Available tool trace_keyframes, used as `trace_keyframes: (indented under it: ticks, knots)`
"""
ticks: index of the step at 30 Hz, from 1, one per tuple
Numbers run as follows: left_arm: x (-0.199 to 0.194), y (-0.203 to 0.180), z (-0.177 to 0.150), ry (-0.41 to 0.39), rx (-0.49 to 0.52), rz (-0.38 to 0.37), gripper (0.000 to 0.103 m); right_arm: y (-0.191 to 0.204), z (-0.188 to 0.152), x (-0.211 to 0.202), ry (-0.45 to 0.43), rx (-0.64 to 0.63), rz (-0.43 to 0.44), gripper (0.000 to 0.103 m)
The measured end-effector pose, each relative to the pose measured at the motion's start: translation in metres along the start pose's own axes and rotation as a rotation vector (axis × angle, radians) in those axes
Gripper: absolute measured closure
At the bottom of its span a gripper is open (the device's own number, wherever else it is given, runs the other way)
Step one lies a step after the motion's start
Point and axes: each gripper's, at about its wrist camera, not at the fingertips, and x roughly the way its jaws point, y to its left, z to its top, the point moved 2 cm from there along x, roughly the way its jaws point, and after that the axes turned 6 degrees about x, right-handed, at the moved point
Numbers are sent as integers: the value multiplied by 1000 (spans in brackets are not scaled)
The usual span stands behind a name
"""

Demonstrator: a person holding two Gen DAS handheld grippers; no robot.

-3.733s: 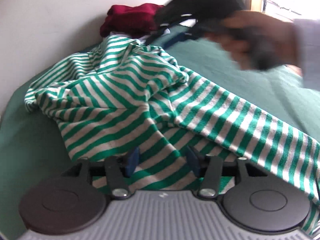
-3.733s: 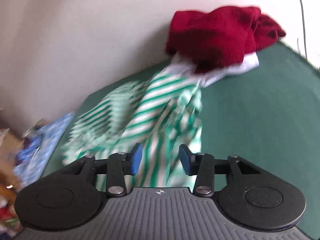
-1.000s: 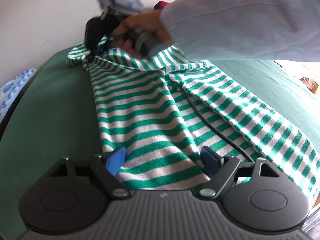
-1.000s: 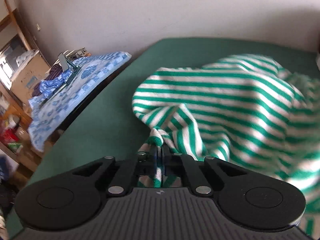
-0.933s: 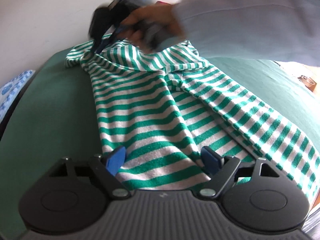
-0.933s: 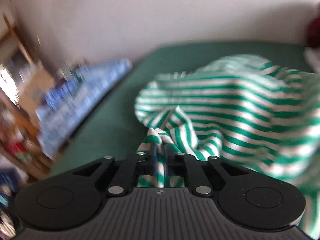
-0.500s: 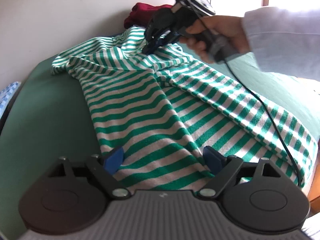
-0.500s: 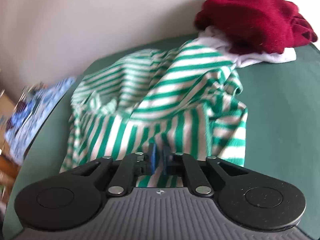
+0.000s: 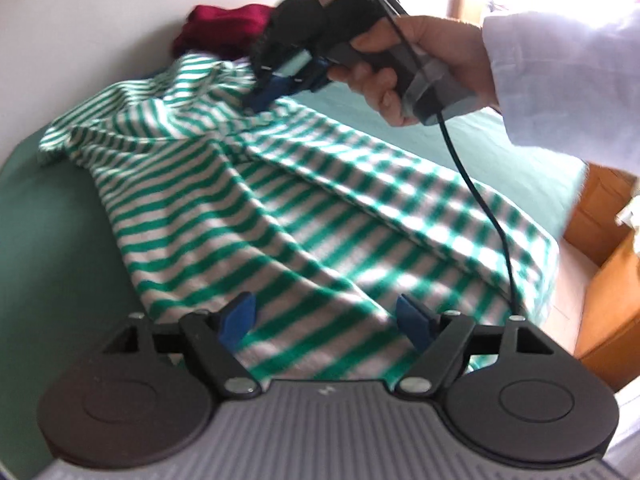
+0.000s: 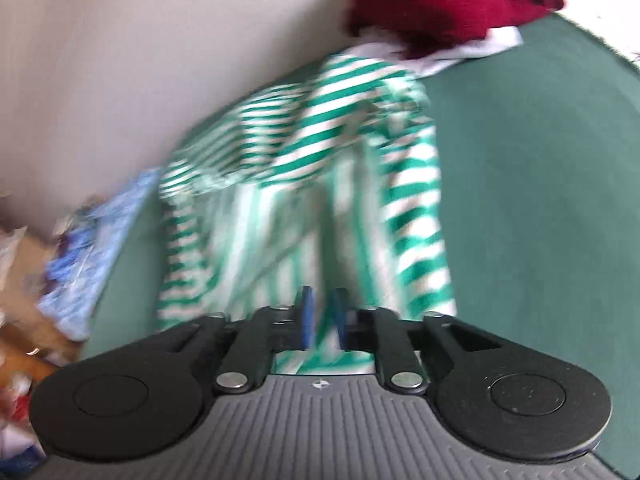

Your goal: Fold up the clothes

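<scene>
Left tool [image 9: 326, 318] is hovering spread wide over the near hem of the striped shirt [image 9: 280, 208], gripping nothing, while that shirt is lying stretched along the green bed [image 9: 48, 240]. Farther off in this view the right tool [image 9: 276, 88] is pinching a fold near the shirt's far end, its cable [image 9: 476, 200] trailing across the cloth; I judge that cable could snag or drag the fabric during a fold. Right wrist view: the right tool [image 10: 322, 318] is clamping striped cloth between nearly closed fingers, and the shirt [image 10: 304, 184] is rising bunched and blurred. A thin pinch may slip. A red garment [image 10: 440, 0] and white cloth [image 10: 472, 50] are crowding the far end.
</scene>
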Motion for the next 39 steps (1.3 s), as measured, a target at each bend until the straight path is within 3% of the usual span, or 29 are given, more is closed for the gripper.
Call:
trace_keyframes:
  ticks: [2,4,6,8,12,18,22,26,28,29,30,32,34,37,39]
  knots:
    - [-5,-7,-6,-4,13,-28,20,5,-17,-2,27,-64,-51,90]
    - [-10,-15,-10,-8,37,-65,19,4,-32,-17,30,-71,-48,90]
    - [-15,-25,-14,-10,67,-101,17,3,-46,-33,29,-68,-37,83]
    - [-20,-34,-20,-11,102,-129,15,1,-61,-49,28,-66,-26,83]
    - [-28,-45,-30,-7,154,-112,13,-1,-93,-80,42,-70,-12,82]
    - [-39,-47,-22,37,45,-189,23,-4,-140,-109,61,-161,-35,83]
    - [-36,-65,-25,53,51,-127,17,-9,-155,-119,46,-188,3,78]
    - [-35,-81,-23,82,46,-85,16,-7,-172,-128,30,-242,33,57]
    - [-35,-86,-23,104,37,-72,16,-5,-181,-133,16,-273,44,57]
    - [-35,-88,-23,131,17,-80,21,-3,-183,-134,20,-299,39,57]
    - [-34,-89,-23,168,-20,-102,34,0,-185,-134,29,-330,30,57]
    - [-37,-89,-21,231,-82,-128,49,2,-179,-135,90,-360,36,60]
    - [-54,-84,-7,220,-77,-69,48,7,-156,-142,124,-359,66,71]
    - [-88,-55,37,153,-33,17,37,22,-105,-159,111,-401,110,72]
    - [-109,-29,72,121,24,112,39,43,-63,-174,93,-435,115,71]
